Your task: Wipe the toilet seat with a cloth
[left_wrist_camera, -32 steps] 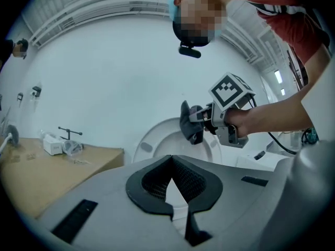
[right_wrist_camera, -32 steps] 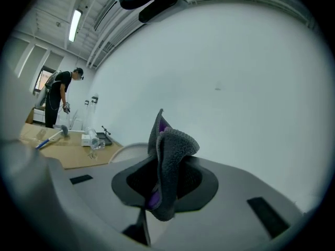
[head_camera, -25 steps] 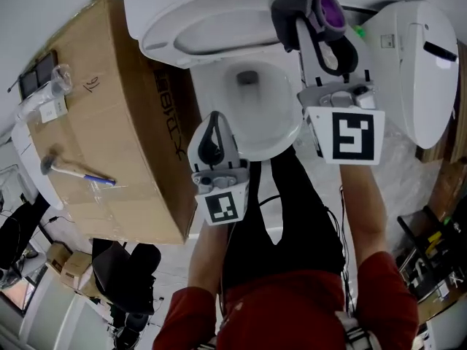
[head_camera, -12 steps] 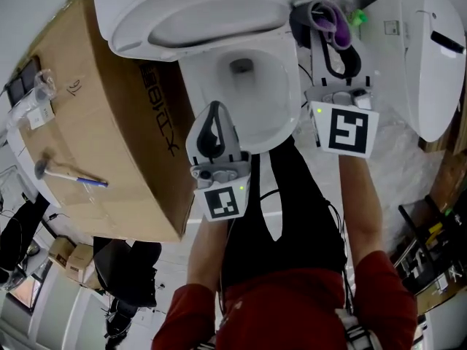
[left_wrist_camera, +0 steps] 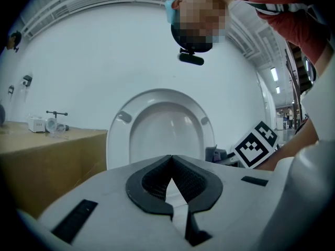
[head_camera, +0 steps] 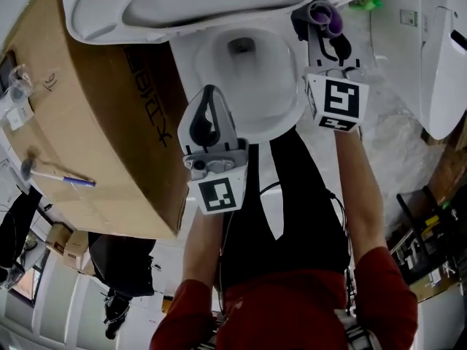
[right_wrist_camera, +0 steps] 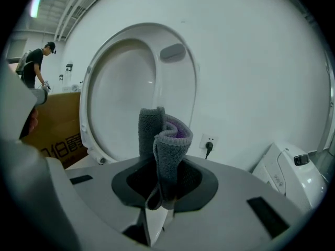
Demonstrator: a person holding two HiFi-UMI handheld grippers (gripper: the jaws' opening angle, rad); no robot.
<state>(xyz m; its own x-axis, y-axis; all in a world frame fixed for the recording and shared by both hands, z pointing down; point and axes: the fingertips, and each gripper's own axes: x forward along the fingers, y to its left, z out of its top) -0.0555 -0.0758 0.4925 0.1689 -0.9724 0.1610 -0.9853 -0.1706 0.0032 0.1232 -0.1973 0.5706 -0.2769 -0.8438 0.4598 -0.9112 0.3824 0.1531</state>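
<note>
A white toilet stands in front of me with its seat and lid (head_camera: 211, 6) raised, and the bowl rim (head_camera: 244, 119) lies bare below them. My right gripper (head_camera: 323, 26) hangs over the bowl's right edge, shut on a folded grey cloth with a purple inside (head_camera: 326, 17). In the right gripper view the cloth (right_wrist_camera: 163, 135) sticks up from between the jaws of the right gripper (right_wrist_camera: 159, 163), in front of the raised seat (right_wrist_camera: 133, 88). My left gripper (head_camera: 211, 97) is shut and empty above the bowl's front rim. In its own view the left gripper (left_wrist_camera: 171, 160) points at the raised seat (left_wrist_camera: 162, 124).
A large cardboard box (head_camera: 80, 122) stands against the toilet's left side, with a hammer (head_camera: 55, 172) and small plastic items (head_camera: 14, 86) on top. A second white toilet (head_camera: 438, 57) is on the right. A wall socket (right_wrist_camera: 208, 143) sits behind it, and a person (right_wrist_camera: 34, 61) stands far off.
The right gripper has sunk with the cloth from the height of the raised lid to the bowl's right edge. The left gripper has come down a little over the front rim.
</note>
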